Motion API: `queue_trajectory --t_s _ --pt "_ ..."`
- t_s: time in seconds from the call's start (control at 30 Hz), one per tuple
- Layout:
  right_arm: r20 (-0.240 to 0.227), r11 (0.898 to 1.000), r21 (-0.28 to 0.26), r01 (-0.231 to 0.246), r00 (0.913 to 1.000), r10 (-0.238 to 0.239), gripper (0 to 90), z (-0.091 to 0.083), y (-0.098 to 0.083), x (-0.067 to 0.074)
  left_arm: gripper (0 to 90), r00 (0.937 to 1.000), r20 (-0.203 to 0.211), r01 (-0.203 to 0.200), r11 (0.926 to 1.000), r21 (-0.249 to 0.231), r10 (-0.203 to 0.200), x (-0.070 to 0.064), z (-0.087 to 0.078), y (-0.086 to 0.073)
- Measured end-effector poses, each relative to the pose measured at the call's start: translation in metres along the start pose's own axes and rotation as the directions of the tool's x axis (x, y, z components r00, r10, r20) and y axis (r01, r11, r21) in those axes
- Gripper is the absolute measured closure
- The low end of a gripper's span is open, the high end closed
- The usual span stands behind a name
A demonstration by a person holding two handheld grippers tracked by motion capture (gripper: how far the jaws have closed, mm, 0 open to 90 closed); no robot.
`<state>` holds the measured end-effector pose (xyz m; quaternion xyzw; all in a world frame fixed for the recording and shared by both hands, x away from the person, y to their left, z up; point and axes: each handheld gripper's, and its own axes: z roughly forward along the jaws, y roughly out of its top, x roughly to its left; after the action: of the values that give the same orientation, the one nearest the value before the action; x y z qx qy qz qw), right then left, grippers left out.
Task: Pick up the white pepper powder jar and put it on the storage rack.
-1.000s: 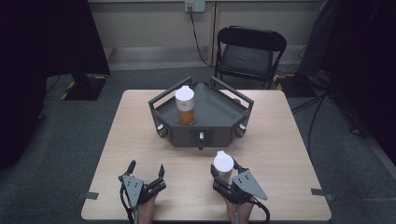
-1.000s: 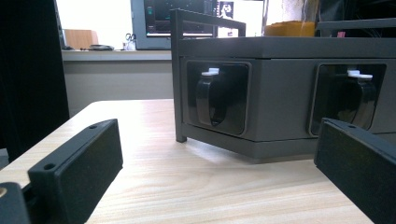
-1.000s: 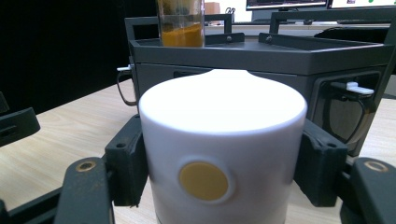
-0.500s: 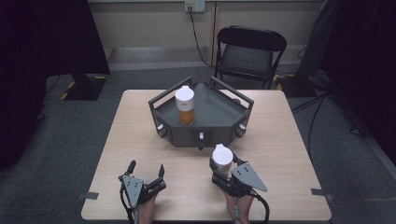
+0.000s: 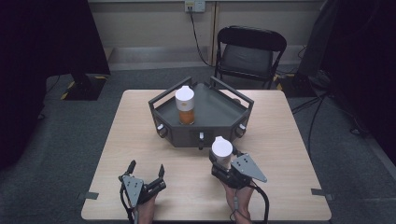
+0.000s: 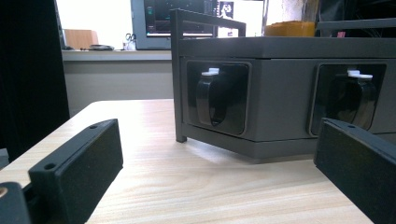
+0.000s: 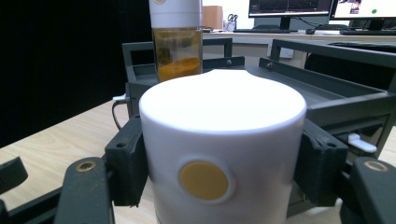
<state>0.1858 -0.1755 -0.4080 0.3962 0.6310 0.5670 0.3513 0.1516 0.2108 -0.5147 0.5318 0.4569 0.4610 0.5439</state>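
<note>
My right gripper [image 5: 224,157] is shut on a white-capped jar [image 5: 222,149], held upright above the table just in front of the dark tray [image 5: 212,114]. In the right gripper view both pads press the jar's [image 7: 219,140] white cap, which has a small orange dot. A second jar [image 5: 185,105] with orange contents and a white cap stands inside the tray at its left side, also seen as the jar [image 7: 176,42] beyond the held one. My left gripper [image 5: 147,166] rests open near the table's front edge, its fingers [image 6: 79,163] wide apart and nothing between them.
The tray's front wall [image 6: 280,88] carries round black knobs with white tabs. A black folding chair [image 5: 252,53] stands behind the table [image 5: 280,135]. Tape marks sit on the floor by the table's front corners.
My right gripper has lifted the white-capped jar off the table and carried it a little toward the tray. The left gripper has stayed put.
</note>
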Motion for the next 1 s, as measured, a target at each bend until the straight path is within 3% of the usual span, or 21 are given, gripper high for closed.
queue_trajectory --t_s 1.0 --pt "-0.013 0.999 -0.013 0.038 0.9992 -0.038 30.2 0.037 0.050 -0.013 0.6 1.0000 -0.004 0.000 1.0000 0.000 0.000 -0.001 0.000 0.000"
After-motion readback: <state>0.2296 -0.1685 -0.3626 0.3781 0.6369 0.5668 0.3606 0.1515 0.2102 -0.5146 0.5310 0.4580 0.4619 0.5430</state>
